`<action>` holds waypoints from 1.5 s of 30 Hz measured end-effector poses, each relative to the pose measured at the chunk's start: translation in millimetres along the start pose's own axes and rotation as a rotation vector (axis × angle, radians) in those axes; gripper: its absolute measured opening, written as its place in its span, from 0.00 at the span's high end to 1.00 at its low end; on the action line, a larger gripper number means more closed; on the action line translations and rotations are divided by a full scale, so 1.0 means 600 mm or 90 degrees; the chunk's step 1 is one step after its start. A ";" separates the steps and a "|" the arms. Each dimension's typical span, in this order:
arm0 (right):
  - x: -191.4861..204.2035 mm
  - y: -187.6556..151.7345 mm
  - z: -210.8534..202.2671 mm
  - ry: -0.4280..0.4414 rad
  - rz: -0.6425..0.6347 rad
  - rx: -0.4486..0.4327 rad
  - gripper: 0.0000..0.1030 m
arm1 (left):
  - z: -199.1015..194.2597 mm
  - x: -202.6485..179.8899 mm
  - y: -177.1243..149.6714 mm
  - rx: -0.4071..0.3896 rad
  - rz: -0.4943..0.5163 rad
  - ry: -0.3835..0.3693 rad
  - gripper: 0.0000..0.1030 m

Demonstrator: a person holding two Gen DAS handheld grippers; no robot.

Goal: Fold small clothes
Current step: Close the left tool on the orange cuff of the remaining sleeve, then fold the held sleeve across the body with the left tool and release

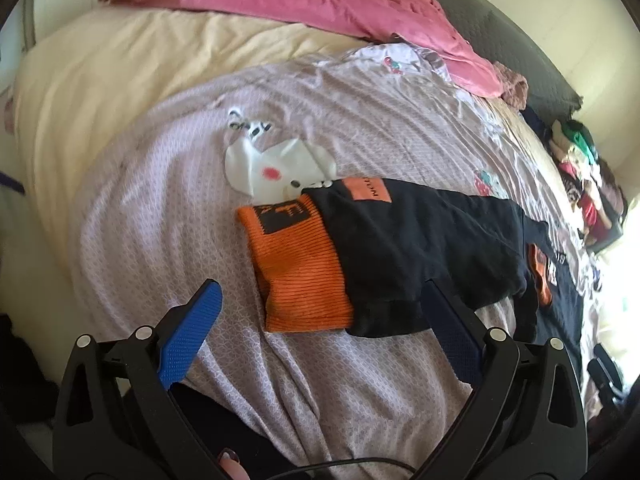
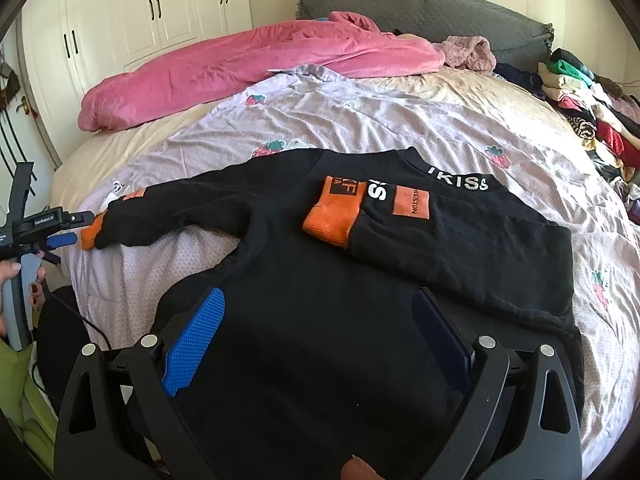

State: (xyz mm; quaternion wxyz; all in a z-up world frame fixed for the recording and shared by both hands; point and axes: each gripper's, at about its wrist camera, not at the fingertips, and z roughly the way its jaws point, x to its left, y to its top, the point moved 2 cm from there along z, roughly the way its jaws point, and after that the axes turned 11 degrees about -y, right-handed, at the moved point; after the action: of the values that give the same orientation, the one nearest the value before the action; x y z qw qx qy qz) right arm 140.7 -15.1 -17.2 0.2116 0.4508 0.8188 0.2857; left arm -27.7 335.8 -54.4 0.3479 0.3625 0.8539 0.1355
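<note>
A small black sweatshirt [image 2: 320, 280] with orange cuffs lies flat on the bed. Its right sleeve is folded across the chest, orange cuff [image 2: 334, 210] near the collar. Its left sleeve [image 2: 180, 212] stretches out to the left. In the left wrist view that sleeve [image 1: 420, 248] and its orange cuff [image 1: 298, 268] lie just ahead of my left gripper [image 1: 320, 304], which is open with the cuff between its fingers. It also shows in the right wrist view [image 2: 64, 240], beside the cuff. My right gripper [image 2: 320, 312] is open and empty over the sweatshirt's lower body.
The bed has a lilac strawberry-print sheet [image 2: 360, 120]. A pink duvet [image 2: 240, 68] lies at the back. A pile of clothes [image 2: 592, 108] sits at the right edge. A white printed patch [image 1: 276, 164] lies beyond the cuff. White wardrobes [image 2: 140, 12] stand behind.
</note>
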 end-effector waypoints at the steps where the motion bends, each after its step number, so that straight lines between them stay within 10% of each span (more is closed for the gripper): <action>1: 0.001 -0.001 0.003 0.000 0.000 0.002 0.09 | 0.002 0.002 -0.001 -0.001 -0.004 -0.005 0.11; 17: 0.002 -0.006 0.040 0.018 0.006 0.024 0.09 | 0.007 0.012 0.008 -0.035 -0.039 -0.005 0.92; 45: -0.152 -0.006 0.021 0.012 0.162 -0.024 0.09 | 0.046 -0.385 0.000 -0.031 0.230 -0.172 0.95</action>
State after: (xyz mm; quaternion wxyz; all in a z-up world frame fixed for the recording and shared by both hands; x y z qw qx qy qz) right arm 192.2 -91.2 -20.9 0.1743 0.5443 0.7515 0.3296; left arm 105.7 170.4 40.3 0.4381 0.5157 0.7174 0.1661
